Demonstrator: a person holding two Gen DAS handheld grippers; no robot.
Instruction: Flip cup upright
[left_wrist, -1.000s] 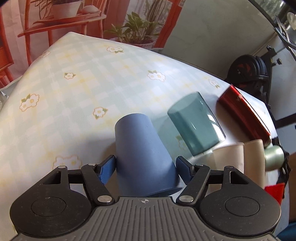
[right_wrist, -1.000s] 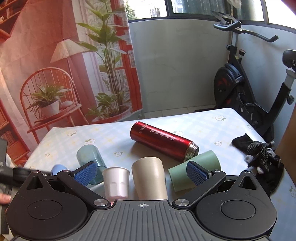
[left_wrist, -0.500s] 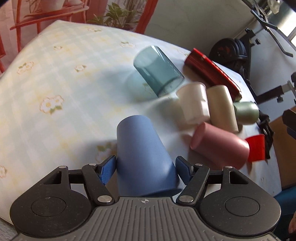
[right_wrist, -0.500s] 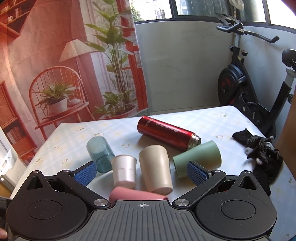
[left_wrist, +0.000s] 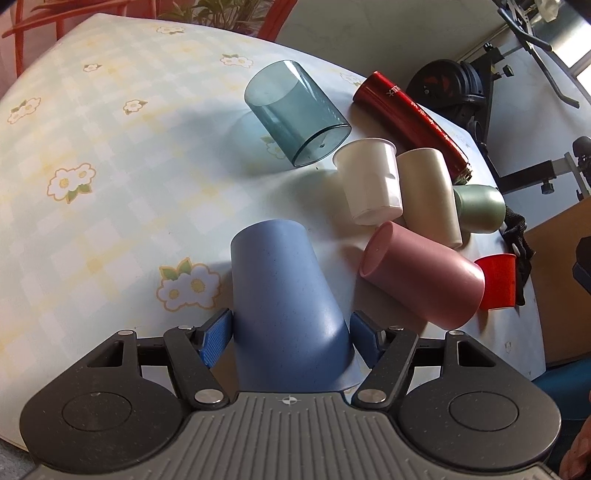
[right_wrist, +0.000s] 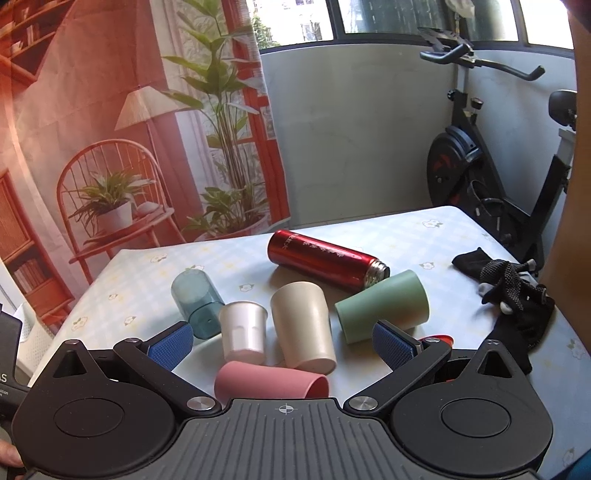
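My left gripper (left_wrist: 290, 338) is shut on a blue cup (left_wrist: 284, 306), its closed base pointing away from the camera and its wide mouth toward me, held above the flowered tablecloth (left_wrist: 110, 177). A pink cup (left_wrist: 424, 273) lies on its side to the right, also in the right wrist view (right_wrist: 269, 380). My right gripper (right_wrist: 282, 343) is open and empty, hovering over the pile of cups.
A teal glass (right_wrist: 195, 299), a white cup (right_wrist: 243, 330), a beige cup (right_wrist: 304, 328) and a green cup (right_wrist: 384, 306) lie on the table. A red flask (right_wrist: 325, 258) lies behind them. A small red cup (left_wrist: 496, 280) and black gloves (right_wrist: 509, 288) sit at the right.
My left gripper has swung with the blue cup, so the view turned from the tabletop toward the pile of cups. My right gripper has risen and drawn back a little.
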